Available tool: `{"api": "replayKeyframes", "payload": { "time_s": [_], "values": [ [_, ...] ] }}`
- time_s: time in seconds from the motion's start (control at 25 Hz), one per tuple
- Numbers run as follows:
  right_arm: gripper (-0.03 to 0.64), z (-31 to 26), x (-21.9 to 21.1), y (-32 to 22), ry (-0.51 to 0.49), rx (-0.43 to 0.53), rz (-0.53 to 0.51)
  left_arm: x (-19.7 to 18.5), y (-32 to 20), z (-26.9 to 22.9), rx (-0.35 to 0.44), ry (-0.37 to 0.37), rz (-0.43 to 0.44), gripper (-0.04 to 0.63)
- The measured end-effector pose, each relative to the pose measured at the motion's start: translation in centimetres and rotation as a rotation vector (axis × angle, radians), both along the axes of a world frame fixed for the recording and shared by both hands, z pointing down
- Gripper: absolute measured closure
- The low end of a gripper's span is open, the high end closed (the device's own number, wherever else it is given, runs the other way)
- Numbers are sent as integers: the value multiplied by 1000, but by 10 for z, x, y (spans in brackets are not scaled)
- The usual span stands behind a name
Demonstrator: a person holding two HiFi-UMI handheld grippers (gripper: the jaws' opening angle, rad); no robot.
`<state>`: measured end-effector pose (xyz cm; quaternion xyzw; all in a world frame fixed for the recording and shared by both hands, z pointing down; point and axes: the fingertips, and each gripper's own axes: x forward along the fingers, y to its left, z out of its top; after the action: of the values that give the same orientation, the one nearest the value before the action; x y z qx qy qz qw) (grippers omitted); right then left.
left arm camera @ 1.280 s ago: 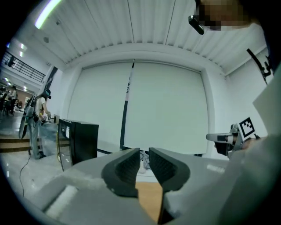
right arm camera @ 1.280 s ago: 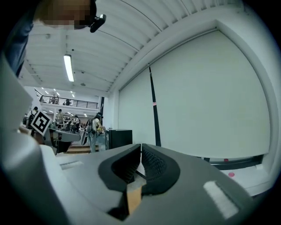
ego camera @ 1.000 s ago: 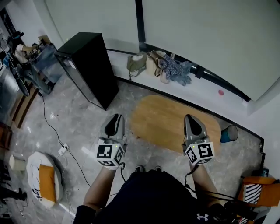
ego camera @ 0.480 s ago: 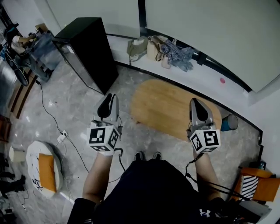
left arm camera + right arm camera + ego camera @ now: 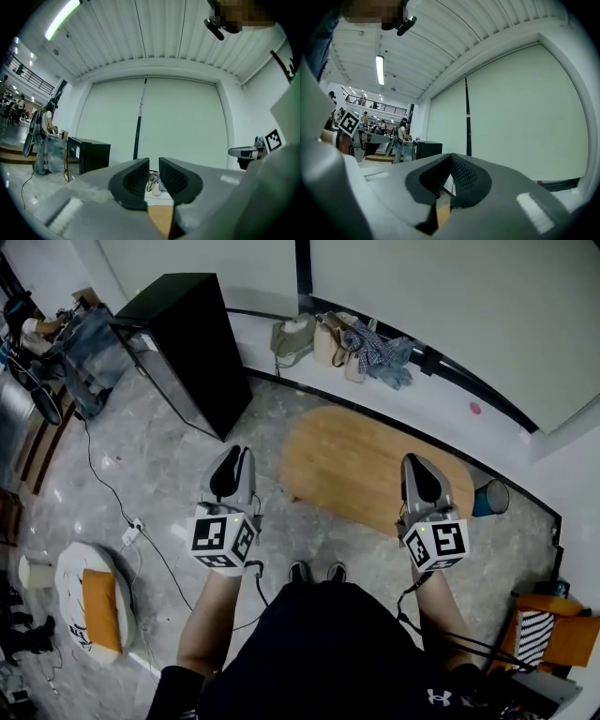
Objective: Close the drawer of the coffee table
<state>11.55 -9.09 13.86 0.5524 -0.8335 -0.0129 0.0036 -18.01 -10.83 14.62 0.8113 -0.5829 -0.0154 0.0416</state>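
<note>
Approaching the desk (image 5: 349,465) at frame centre, drawer front unseen from above. Holding left tool (image 5: 234,461) slightly parted and empty beside its left end, right tool (image 5: 418,471) pressed together and empty over its near edge. Next probably: stoop, find drawer, push. Versus 1 second ago, shifted left tool slightly leftward.

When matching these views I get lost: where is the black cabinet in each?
Head view: cabinet, upper left, on the floor.
Left gripper view: cabinet, low at the left.
Right gripper view: cabinet, small, just left of centre.
Shared landmark: dark wall strip, right of the cabinet in every view.
</note>
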Motion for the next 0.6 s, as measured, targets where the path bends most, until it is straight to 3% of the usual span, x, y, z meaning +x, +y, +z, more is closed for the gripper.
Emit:
{"api": "replayKeyframes", "payload": {
  "time_s": [0.6],
  "values": [
    [618,0,-9,2,-1,-14,8,-11,-3,-3,8,17,15,525]
  ]
}}
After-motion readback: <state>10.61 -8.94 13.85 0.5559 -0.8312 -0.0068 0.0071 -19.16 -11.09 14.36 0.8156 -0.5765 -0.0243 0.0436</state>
